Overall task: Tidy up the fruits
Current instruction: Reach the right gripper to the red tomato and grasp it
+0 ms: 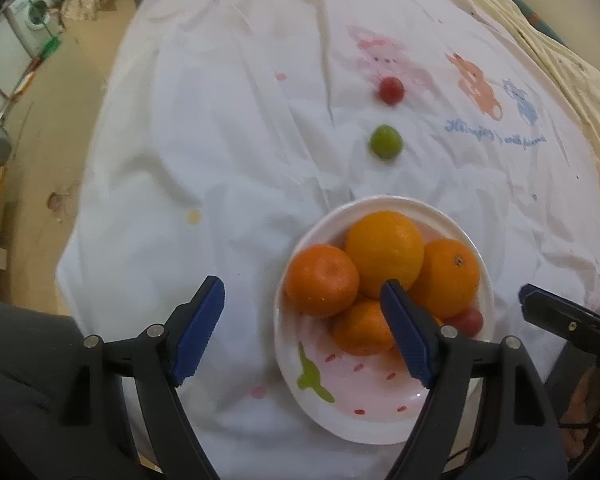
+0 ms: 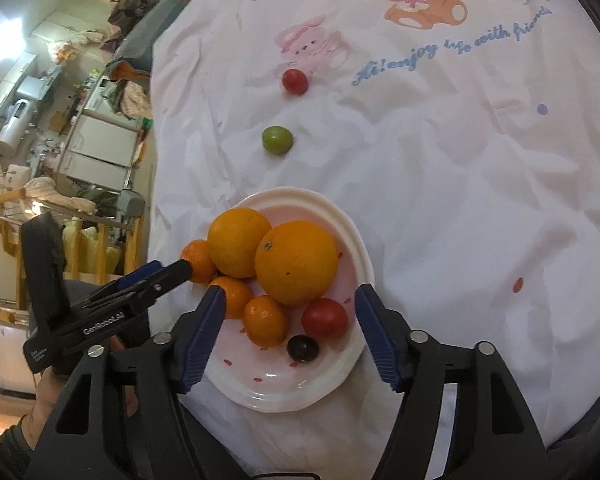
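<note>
A white plate [image 1: 340, 412] [image 2: 284, 396] sits on the white cloth and holds several oranges [image 1: 384, 252] [image 2: 296, 262], a red tomato [image 2: 325, 319] [image 1: 469, 320] and a dark plum [image 2: 303, 349]. A green fruit [image 1: 386, 142] [image 2: 277, 140] and a red fruit [image 1: 392, 90] [image 2: 295, 81] lie on the cloth beyond the plate. My left gripper [image 1: 304, 328] is open and empty, with its right finger over the plate's fruit; it also shows in the right wrist view [image 2: 172, 272]. My right gripper [image 2: 290, 332] is open and empty above the plate's near side, around the tomato and plum.
The cloth [image 2: 460, 184] has printed bears and blue writing [image 2: 448, 46] at the far right. The table's left edge drops to a floor with a washing machine [image 1: 32, 16] and cluttered furniture [image 2: 96, 148].
</note>
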Available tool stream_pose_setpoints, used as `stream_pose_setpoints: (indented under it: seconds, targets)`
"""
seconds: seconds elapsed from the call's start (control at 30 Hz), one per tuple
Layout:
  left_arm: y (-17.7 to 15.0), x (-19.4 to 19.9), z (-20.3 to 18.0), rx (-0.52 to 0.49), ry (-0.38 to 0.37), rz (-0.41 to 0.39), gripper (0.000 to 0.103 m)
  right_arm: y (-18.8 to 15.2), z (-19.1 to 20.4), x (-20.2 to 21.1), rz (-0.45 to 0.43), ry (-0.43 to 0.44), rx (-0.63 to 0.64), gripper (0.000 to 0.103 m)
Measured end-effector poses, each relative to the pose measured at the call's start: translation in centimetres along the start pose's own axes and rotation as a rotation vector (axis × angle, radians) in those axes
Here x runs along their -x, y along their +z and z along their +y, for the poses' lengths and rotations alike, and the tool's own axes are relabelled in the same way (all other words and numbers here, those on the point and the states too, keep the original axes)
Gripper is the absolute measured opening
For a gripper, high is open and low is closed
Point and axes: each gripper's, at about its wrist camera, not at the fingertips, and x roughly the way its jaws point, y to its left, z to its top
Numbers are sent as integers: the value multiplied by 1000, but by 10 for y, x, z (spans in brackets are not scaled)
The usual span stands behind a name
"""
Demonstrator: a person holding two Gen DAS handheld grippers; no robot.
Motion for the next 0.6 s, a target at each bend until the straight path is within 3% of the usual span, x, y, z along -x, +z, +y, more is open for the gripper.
stream_pose_setpoints:
  seconds: [0.17, 0.3, 0.5, 0.6]
  targets:
    - [4, 11, -2, -22, -9, -23, 78, 8, 5, 19, -69, -11, -26, 85]
    - [9, 20, -4, -42, 19, -62, 78, 19, 15, 34, -107, -12, -26, 88]
    - [26, 21, -6, -73, 55, -51, 78, 37, 29, 41, -120, -48, 25, 91]
    - [37, 21, -6, -81, 44, -38, 88, 46, 27, 38, -104, -51, 18, 91]
